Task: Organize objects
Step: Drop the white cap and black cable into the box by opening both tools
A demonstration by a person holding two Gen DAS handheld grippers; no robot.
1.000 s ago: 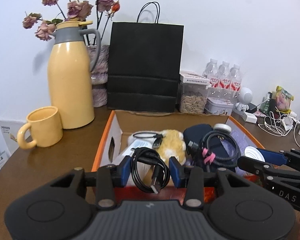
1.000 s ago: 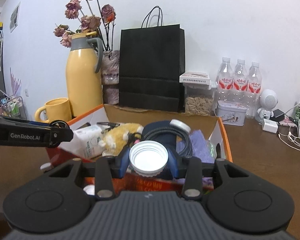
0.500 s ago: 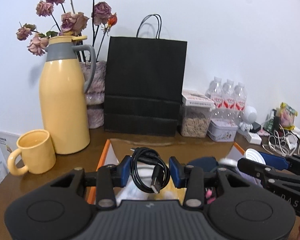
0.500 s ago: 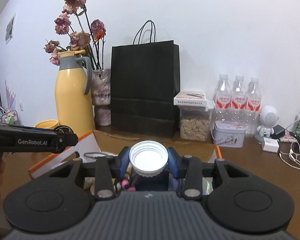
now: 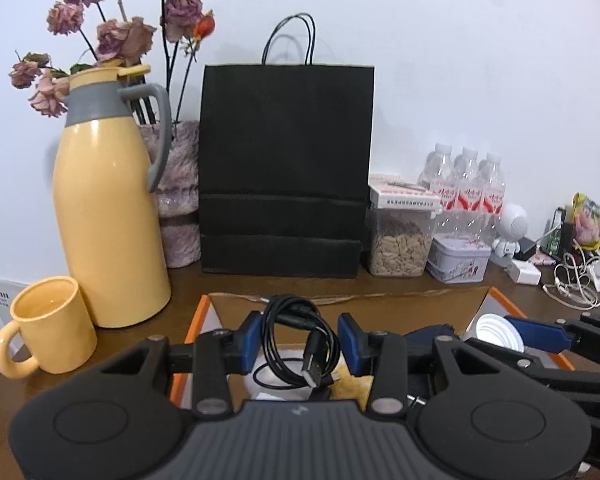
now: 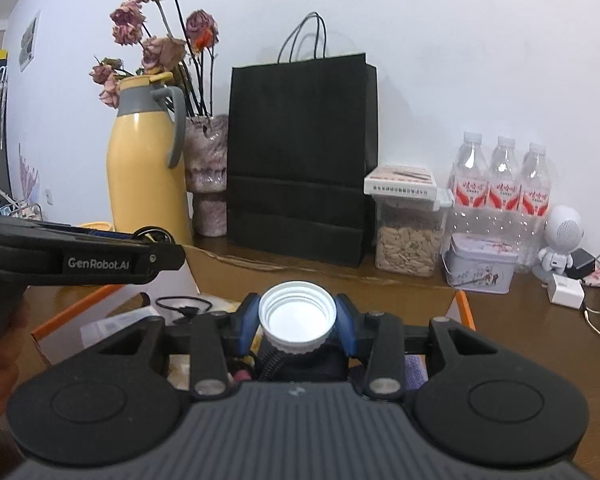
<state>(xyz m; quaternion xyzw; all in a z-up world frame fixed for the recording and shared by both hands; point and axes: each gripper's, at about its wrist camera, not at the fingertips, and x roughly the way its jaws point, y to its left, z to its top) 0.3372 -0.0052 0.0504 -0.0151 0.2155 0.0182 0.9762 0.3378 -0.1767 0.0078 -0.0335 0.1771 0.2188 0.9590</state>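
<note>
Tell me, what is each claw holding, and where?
Left claw pinches a coiled black cable by its loops; right claw grips a white cap by its rim.

Brown table (image 5: 148, 320) bears thermos (image 5: 108, 216), mug (image 5: 46, 328), bag (image 5: 284, 172).

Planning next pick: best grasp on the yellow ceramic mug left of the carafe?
Pinch the yellow ceramic mug at its rim wall, coming from above: it stands upright, mouth open. The tall yellow carafe crowds its right, and the handle juts left-front, so side approaches look tighter.
</note>
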